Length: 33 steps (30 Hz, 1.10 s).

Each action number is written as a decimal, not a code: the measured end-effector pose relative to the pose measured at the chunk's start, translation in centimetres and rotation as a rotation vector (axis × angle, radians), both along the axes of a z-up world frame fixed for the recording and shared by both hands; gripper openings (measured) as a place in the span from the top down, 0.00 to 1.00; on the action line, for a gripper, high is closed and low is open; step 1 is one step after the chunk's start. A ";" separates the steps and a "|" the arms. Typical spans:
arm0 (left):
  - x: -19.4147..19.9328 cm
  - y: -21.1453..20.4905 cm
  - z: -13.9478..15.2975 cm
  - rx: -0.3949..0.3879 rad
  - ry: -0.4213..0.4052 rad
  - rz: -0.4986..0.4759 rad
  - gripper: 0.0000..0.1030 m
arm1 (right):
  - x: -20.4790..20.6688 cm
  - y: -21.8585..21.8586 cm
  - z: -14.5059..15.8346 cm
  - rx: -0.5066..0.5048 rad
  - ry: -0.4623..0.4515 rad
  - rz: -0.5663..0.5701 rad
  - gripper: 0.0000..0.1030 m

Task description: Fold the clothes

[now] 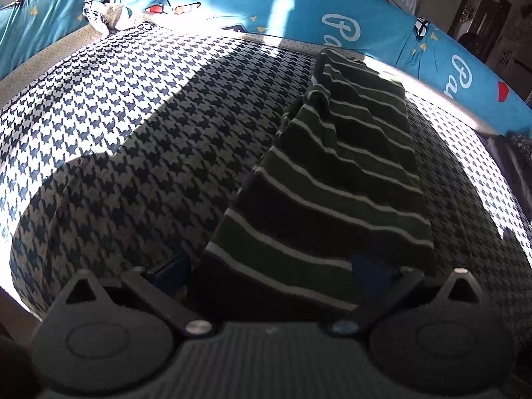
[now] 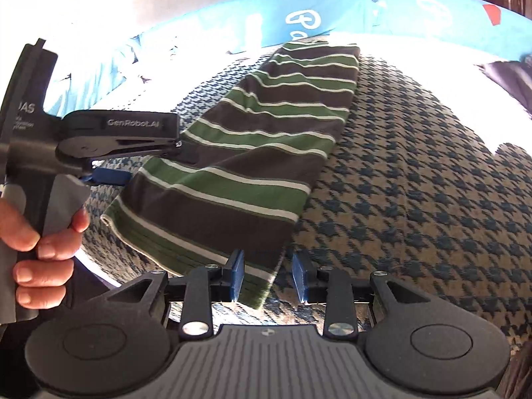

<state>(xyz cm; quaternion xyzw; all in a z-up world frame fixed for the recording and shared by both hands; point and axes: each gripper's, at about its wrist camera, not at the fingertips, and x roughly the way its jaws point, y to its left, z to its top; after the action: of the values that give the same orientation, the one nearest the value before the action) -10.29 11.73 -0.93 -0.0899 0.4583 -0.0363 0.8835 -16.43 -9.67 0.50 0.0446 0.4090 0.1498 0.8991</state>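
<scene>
**Striped piece down, both fingers slack**

Your right gripper (image 2: pixel 267 277) has its fingers spread, the near corner of the striped garment (image 2: pixel 239 163) lying between them with no pinch on it. The left gripper (image 1: pixel 271 271) straddles the hem, pads apart, nothing clamped. One garment, folded into a long strip on the houndstooth cover (image 2: pixel 415 183) of the bed. Looks like you're between folds; next you'd want to grab the near end and bring it up to the far end.
</scene>
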 end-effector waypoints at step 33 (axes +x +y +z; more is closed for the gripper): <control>-2.9 -1.1 -1.0 0.113 -0.007 0.036 0.00 | -1.6 -1.4 -0.4 0.185 0.011 0.055 0.93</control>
<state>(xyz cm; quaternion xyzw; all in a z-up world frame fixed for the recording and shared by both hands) -13.17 10.64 -1.95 -0.0479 0.4550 0.0050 0.8892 -18.01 -11.08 0.07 0.1172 0.3993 0.2112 0.8844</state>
